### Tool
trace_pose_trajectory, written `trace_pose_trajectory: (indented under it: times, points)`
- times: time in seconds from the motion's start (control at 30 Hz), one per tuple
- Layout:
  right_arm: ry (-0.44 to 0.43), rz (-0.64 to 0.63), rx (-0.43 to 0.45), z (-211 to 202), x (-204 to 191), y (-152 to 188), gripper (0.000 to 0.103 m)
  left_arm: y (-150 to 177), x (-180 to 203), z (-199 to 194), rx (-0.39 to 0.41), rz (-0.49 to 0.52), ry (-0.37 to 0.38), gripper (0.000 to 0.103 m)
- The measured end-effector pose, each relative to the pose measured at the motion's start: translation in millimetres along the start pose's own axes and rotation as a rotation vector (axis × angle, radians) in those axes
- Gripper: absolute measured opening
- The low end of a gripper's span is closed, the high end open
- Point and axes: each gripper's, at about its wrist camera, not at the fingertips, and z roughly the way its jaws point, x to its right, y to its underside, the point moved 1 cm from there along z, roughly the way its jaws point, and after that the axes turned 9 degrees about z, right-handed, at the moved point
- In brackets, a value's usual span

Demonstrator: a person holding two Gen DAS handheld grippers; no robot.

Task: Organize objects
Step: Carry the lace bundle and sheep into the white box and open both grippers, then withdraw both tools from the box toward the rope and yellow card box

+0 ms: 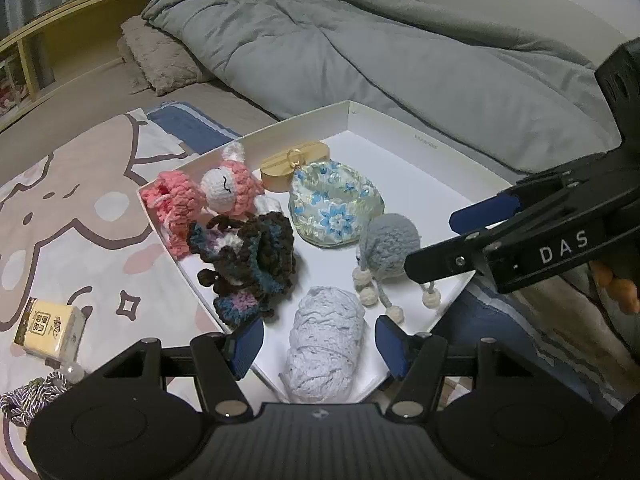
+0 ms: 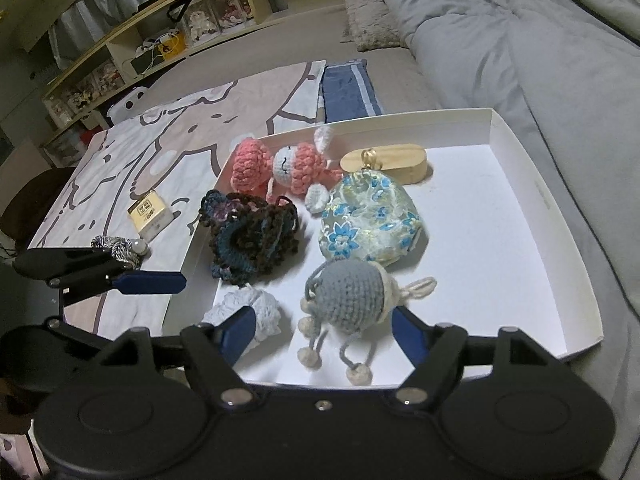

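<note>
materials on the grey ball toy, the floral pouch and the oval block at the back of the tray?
Grey ball toy: crocheted yarn, matte, with visible stitch loops; cream cord legs ending in knotted balls.
Floral pouch: woven brocade-like fabric, slight sheen, with raised blue flowers; possibly silk or synthetic.
Oval block: looks like light wood, smooth and pale tan; the grain is too faint to confirm. The small loop on it looks like gold-coloured metal.

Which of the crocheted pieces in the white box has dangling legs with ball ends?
The grey-blue crocheted ball figure, between the right gripper fingers; the pink, dark and white ones show no such legs.
</note>
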Motion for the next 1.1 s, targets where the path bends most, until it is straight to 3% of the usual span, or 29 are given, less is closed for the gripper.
trace_pose_trajectory:
  times: [0.23,0.57,0.63,0.7,0.9,1.1]
  points:
    - [0.0,0.041,0.034,-18.3,-1.7,-1.9,0.079,1.7,-5.5,-19.7,0.017,-0.051,0.012,0.062]
    - [0.013,0.025,0.121,-54.1,-18.6,0.8,0.084,3.2,-11.8,-60.2,0.057,-0.073,-0.044,0.063]
    - [0.015,0.014,0.143,-62.6,-22.9,2.8,0.085,2.8,-12.3,-69.1,0.069,-0.081,-0.056,0.068]
    - [0.017,0.007,0.162,-70.2,-26.2,4.9,0.086,3.1,-12.8,-77.4,0.084,-0.091,-0.063,0.082]
    - [0.028,-0.013,0.218,-90.9,-35.3,12.2,0.094,4.9,-10.5,-99.2,0.121,-0.108,-0.071,0.099]
    - [0.038,-0.021,0.254,-108.0,-38.5,22.8,0.1,8.0,-6.5,-118.0,0.154,-0.116,-0.089,0.103]
